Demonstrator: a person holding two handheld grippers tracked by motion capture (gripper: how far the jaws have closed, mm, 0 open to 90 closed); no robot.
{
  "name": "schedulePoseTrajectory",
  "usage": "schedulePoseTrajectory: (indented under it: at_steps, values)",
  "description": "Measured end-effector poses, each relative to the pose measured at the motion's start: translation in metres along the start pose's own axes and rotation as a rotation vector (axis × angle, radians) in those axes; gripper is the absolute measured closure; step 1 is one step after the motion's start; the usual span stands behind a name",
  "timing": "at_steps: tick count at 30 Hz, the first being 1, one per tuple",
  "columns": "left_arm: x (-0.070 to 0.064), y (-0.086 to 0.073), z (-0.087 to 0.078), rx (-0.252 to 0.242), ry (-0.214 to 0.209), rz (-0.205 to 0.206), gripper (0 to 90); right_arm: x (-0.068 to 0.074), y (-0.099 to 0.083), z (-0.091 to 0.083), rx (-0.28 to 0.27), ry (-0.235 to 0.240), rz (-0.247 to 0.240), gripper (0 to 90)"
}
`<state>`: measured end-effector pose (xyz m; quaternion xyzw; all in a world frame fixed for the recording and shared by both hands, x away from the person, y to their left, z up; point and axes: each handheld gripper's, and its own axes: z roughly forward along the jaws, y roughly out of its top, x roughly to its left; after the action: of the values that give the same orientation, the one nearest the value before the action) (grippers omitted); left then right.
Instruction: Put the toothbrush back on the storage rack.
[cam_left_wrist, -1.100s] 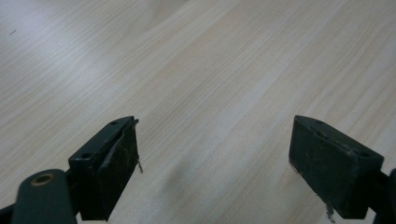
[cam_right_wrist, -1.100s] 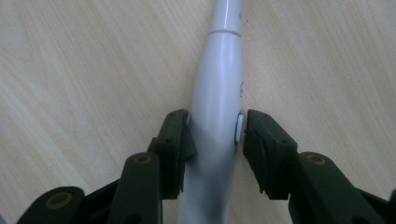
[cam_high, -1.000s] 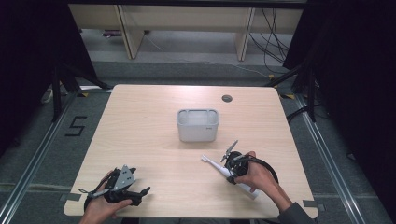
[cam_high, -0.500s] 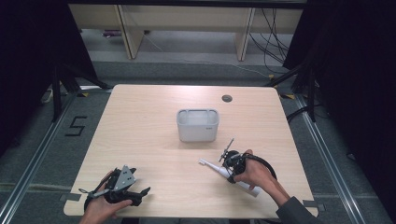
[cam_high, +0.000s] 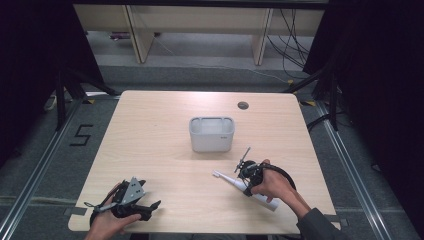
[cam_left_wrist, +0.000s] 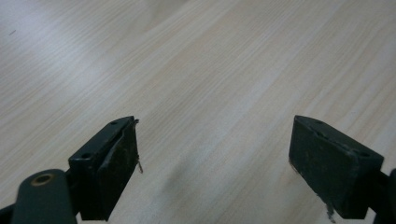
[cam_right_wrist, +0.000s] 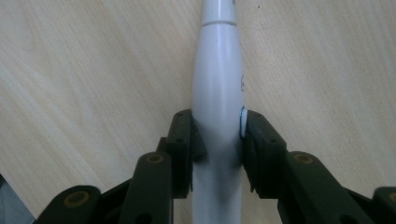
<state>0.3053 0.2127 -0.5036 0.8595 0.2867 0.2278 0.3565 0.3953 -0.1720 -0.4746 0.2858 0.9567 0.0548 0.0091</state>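
Lying clamped between right claw (cam_right_wrist: 218, 151): toothbrush (cam_right_wrist: 218, 93).

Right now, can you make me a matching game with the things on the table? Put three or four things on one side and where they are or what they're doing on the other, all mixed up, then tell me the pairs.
Things
1. white electric toothbrush
2. white rectangular plastic container
3. left gripper
4. small round dark hole in the light wooden table

States or places
A. jaws wide apart above bare wood
B. far side of the table, beyond the container
C. clamped between the right gripper's jaws
D. middle of the table, standing open-topped

Pairs: 1-C, 2-D, 3-A, 4-B
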Motion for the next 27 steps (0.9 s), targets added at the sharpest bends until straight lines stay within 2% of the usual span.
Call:
schedulePoseTrajectory:
  at_steps: [2, 3, 4, 5, 6, 7, 8, 9, 10, 11, 12, 13, 14, 15, 16, 17, 18, 19, 20, 22, 26, 27]
  values:
    - [-0.001, -0.001, 0.000, 0.002, 0.001, 0.008, 15.2, 0.000, 0.000, -0.001, -0.007, 0.010, -0.014, 66.6]
    - [0.000, -0.001, -0.001, 0.015, -0.008, 0.019, 15.2, 0.000, 0.000, -0.002, -0.015, 0.012, -0.002, 66.6]
    - [0.000, -0.001, -0.001, 0.012, -0.004, 0.008, 15.2, -0.002, 0.000, -0.002, -0.014, 0.006, -0.013, 66.7]
    - [-0.001, -0.001, 0.000, -0.006, -0.001, -0.013, 15.2, 0.000, 0.000, -0.005, -0.018, 0.012, 0.016, 66.7]
    - [0.001, 0.000, -0.001, 0.003, -0.001, 0.008, 15.2, -0.001, -0.002, -0.006, -0.029, 0.009, 0.010, 66.7]
    - [0.001, 0.000, 0.000, 0.005, 0.000, 0.008, 15.2, -0.003, -0.002, -0.007, -0.043, 0.026, -0.012, 66.7]
    - [-0.001, -0.001, 0.001, -0.009, 0.007, -0.007, 15.2, -0.002, -0.002, -0.010, -0.041, 0.019, 0.003, 66.7]
    - [0.000, -0.001, 0.000, 0.004, 0.006, 0.007, 15.2, -0.001, -0.002, -0.011, -0.040, 0.017, 0.010, 66.7]
    - [-0.001, -0.001, 0.001, -0.012, 0.005, -0.009, 15.2, -0.001, -0.004, -0.014, -0.051, 0.010, 0.023, 66.8]
    - [0.000, 0.000, 0.000, 0.003, 0.004, -0.001, 15.2, -0.003, -0.004, -0.017, -0.055, -0.002, 0.028, 66.8]
    - [0.001, 0.000, -0.001, 0.003, 0.001, 0.011, 15.2, -0.005, -0.005, -0.018, -0.080, -0.005, 0.005, 66.8]
    - [0.001, 0.000, -0.001, 0.003, 0.001, 0.008, 15.2, -0.004, -0.006, -0.019, -0.087, -0.001, 0.019, 66.8]
    - [-0.001, -0.001, 0.000, -0.006, 0.005, -0.007, 15.2, -0.006, -0.006, -0.019, -0.094, 0.001, 0.004, 66.8]
    - [0.000, -0.001, -0.001, 0.013, 0.011, 0.017, 15.2, -0.006, -0.007, -0.020, -0.096, -0.007, 0.018, 66.8]
    - [-0.001, -0.001, 0.001, -0.005, 0.011, -0.012, 15.2, -0.007, -0.007, -0.020, -0.104, -0.008, 0.001, 66.8]
    - [-0.001, -0.001, 0.000, -0.002, 0.015, -0.007, 15.2, -0.006, -0.008, -0.021, -0.109, -0.012, 0.016, 66.8]
    - [0.001, 0.000, 0.000, 0.001, 0.002, 0.007, 15.2, -0.006, -0.008, -0.022, -0.114, -0.016, 0.020, 66.9]
    - [0.001, 0.000, -0.001, 0.006, 0.004, 0.005, 15.2, -0.005, -0.009, -0.024, -0.131, -0.017, 0.026, 66.9]
    - [-0.001, -0.001, 0.000, -0.001, 0.014, -0.008, 15.2, -0.007, -0.010, -0.026, -0.140, -0.014, 0.000, 66.9]
    - [0.000, -0.001, -0.001, 0.009, -0.002, 0.009, 15.2, -0.009, -0.012, -0.030, -0.154, -0.033, 0.001, 66.9]
    - [0.001, -0.001, -0.001, 0.012, 0.008, 0.011, 15.2, -0.011, -0.017, -0.041, -0.232, -0.034, 0.024, 66.9]
    - [-0.001, -0.001, 0.000, -0.007, 0.012, -0.003, 15.2, -0.012, -0.019, -0.044, -0.256, -0.033, 0.029, 66.9]
